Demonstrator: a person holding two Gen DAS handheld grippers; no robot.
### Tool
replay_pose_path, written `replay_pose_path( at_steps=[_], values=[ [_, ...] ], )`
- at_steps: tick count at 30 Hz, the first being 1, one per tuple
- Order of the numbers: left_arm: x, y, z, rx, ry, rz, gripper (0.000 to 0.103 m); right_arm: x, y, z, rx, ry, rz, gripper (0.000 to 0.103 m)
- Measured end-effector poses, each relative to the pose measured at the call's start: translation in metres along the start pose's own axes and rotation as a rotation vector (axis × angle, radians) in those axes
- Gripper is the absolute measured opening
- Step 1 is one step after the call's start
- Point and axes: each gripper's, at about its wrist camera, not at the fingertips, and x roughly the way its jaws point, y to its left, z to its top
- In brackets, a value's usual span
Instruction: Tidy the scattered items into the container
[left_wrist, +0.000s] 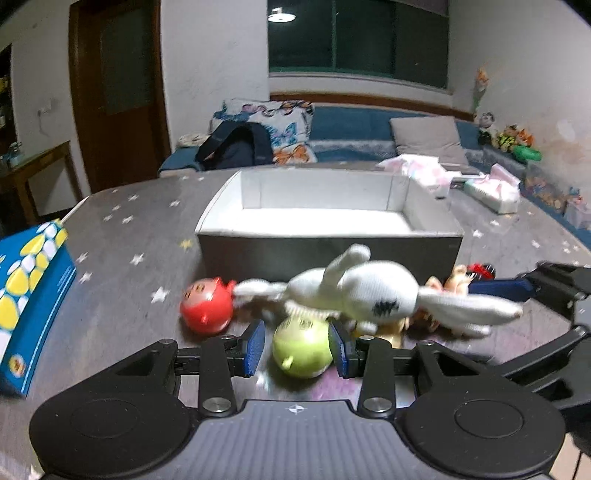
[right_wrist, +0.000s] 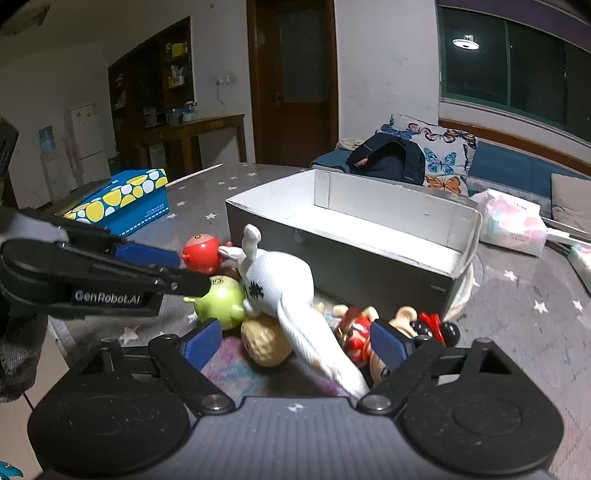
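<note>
A grey box with a white inside (left_wrist: 328, 243) (right_wrist: 369, 254) stands on the table; nothing shows inside it. Toys lie bunched before its near wall: a red ball toy (left_wrist: 207, 306) (right_wrist: 201, 253), a green ball toy (left_wrist: 301, 347) (right_wrist: 219, 301), a white knitted rabbit (left_wrist: 369, 291) (right_wrist: 280, 288), a tan figure (right_wrist: 264, 345) and small red-dressed dolls (right_wrist: 356, 332). My left gripper (left_wrist: 297, 349) is open, its pads on either side of the green ball. My right gripper (right_wrist: 295, 343) is open around the rabbit's ear and the tan figure.
A blue tissue box with yellow and white dots (left_wrist: 26, 291) (right_wrist: 122, 201) sits at the table's left. Packs of tissues (left_wrist: 491, 190) (right_wrist: 513, 225) lie to the right beyond the grey box. A sofa with cushions and a dark backpack (left_wrist: 236, 146) stands behind the table.
</note>
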Motion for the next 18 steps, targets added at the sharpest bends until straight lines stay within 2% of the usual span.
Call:
replay_pose_path(
  at_steps=[4,11,16,18],
  values=[
    [0.003,-0.002,0.012,0.053,-0.035,-0.059,0.041,0.005,-0.001,0.006,-0.005,0.004,0.013,0.081],
    [0.018,-0.001,0.027,0.091,-0.026,-0.172,0.041,0.016,-0.003,0.015,-0.017,0.020,0.037,0.068],
    [0.030,0.003,0.033,0.126,-0.028,-0.215,0.041,0.023,-0.003,0.017,-0.020,0.035,0.055,0.063],
    [0.034,0.007,0.035,0.134,-0.034,-0.257,0.041,0.024,-0.004,0.017,-0.022,0.040,0.058,0.062]
  ],
)
